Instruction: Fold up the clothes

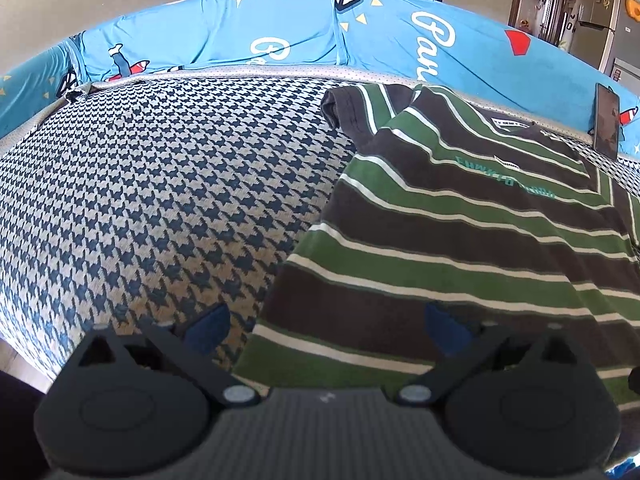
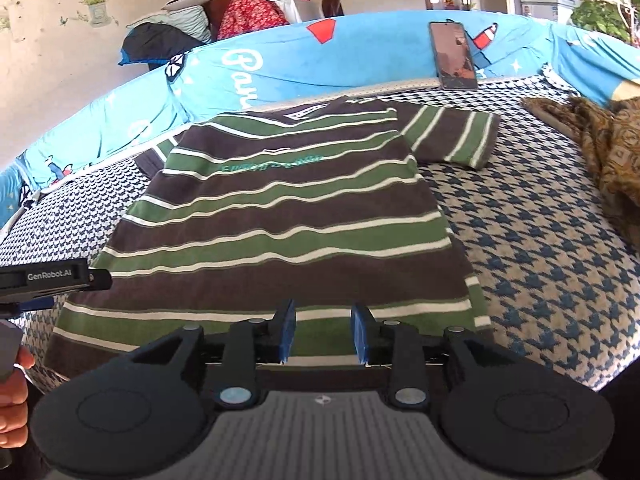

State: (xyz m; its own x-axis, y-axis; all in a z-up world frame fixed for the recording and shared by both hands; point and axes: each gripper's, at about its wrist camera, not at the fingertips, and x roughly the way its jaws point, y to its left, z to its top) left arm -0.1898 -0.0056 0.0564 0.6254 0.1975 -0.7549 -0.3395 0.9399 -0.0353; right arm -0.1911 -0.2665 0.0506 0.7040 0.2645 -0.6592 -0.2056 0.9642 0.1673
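A striped T-shirt (image 2: 280, 216), dark brown with green and white bands, lies spread flat on a houndstooth cover (image 2: 540, 248), hem toward me and collar at the far side. One sleeve (image 2: 452, 136) sticks out to the right. My right gripper (image 2: 323, 330) hovers over the hem, partly open, nothing between its blue pads. My left gripper (image 1: 326, 328) is wide open above the left edge of the shirt (image 1: 460, 248), one finger over the cover (image 1: 160, 200), the other over the cloth. Its body (image 2: 52, 278) shows at the left of the right wrist view.
A blue printed cushion rail (image 1: 280, 36) borders the far side of the cover. A phone (image 2: 454, 56) leans against it behind the collar. A brown patterned cloth (image 2: 600, 148) is heaped at the right. A hand (image 2: 12, 400) holds the left gripper's handle.
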